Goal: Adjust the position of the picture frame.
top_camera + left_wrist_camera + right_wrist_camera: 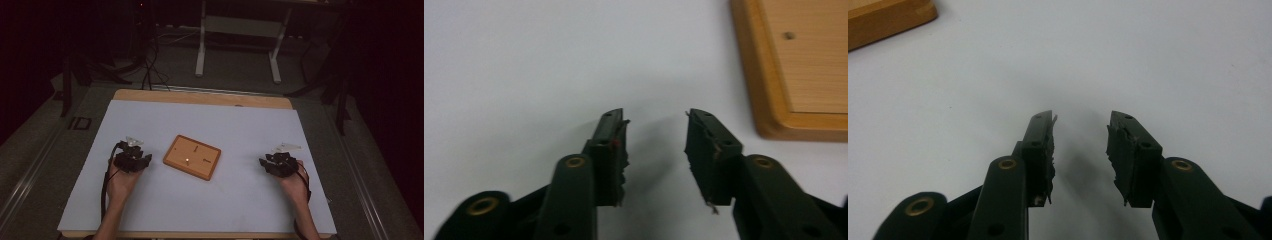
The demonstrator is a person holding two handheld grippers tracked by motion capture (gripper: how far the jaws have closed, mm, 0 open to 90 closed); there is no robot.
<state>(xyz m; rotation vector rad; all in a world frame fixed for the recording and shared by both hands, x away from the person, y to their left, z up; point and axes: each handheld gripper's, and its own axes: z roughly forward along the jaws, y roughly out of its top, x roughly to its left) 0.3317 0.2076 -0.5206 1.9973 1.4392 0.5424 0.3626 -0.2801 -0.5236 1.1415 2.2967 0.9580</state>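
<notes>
Left gripper [133, 159] and right gripper [279, 162] resting empty, jaws apart, flanking wooden board [192, 156]; likely start, next approaching board

Take the wooden board [192, 156] as your landmark; it lies on the sheet [240, 125] that covers the table [200, 97], near the middle and turned at an angle to the table's edges; your left gripper [133, 159] sits just left of the board, near but apart from it, jaws spread with nothing between them; your right gripper [278, 162] sits well to the board's right, jaws likewise apart; both rest nearer your side than the board's far corner; behind the table, a frame's legs [201, 50] stand on the floor.
</notes>
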